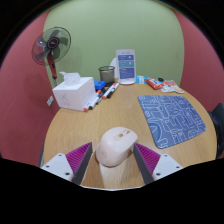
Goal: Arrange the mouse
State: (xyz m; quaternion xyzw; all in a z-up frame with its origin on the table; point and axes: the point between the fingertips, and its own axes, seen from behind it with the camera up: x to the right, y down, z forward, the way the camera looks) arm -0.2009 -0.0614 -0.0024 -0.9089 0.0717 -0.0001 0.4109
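Observation:
A white computer mouse (113, 146) sits between my gripper's (113, 152) two fingers, low over the near part of the round wooden table (95, 125). Both pink pads touch its sides: the left finger (80, 158) and the right finger (147, 157) press on it, so the gripper is shut on the mouse. I cannot tell whether the mouse rests on the wood or hangs just over it. A blue patterned mouse mat (171, 118) lies flat beyond the fingers to the right, apart from the mouse.
A white box (74, 93) stands at the table's left, with markers (103, 93) beside it. A dark cup (106, 73) and an upright card (126, 65) stand at the far edge. A fan (52, 45) stands behind. Small items (160, 84) lie far right.

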